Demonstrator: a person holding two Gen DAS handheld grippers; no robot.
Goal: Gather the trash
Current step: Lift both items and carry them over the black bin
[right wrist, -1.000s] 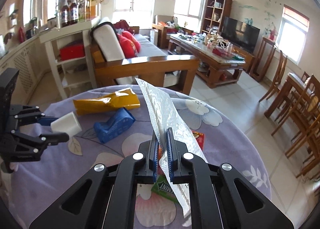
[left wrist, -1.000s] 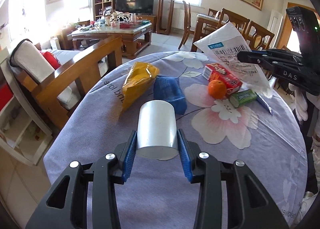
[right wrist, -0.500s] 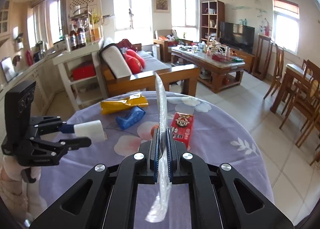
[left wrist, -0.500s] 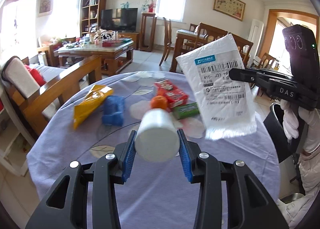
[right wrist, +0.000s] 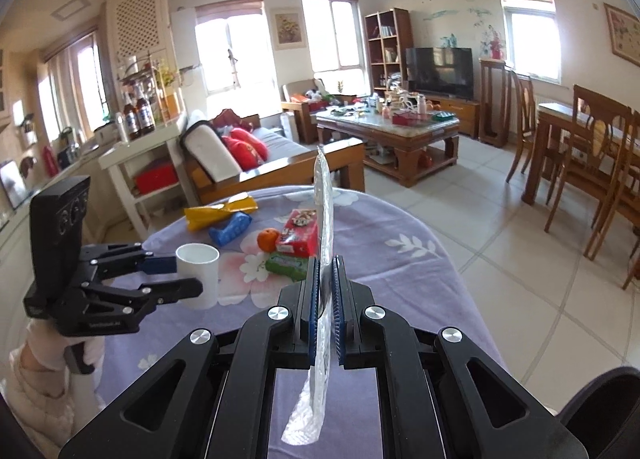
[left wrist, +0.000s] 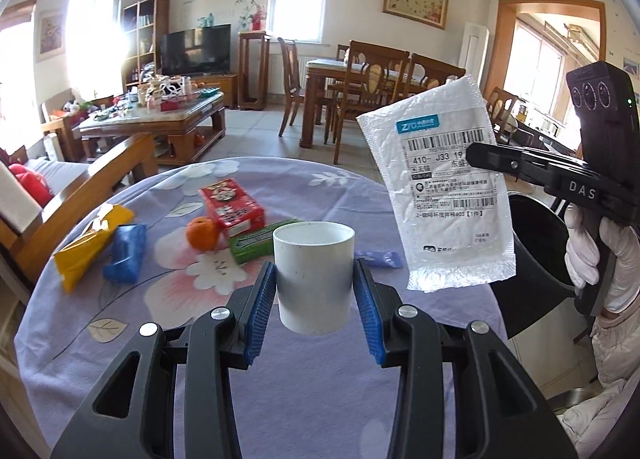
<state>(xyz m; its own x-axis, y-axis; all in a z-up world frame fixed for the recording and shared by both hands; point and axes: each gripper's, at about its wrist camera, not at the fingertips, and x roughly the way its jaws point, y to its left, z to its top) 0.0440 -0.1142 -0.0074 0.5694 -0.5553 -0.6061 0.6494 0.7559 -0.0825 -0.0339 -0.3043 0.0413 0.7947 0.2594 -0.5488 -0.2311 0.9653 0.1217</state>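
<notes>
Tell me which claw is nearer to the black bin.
Right. The right claw, clamped on the white mailer, hangs just above the black bin beside the table. The left claw, gripping the white cup, is over the tablecloth, farther off.

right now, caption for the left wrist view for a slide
Left tongs hold a white cup above the floral table; right tongs pinch a white mailer.
</notes>
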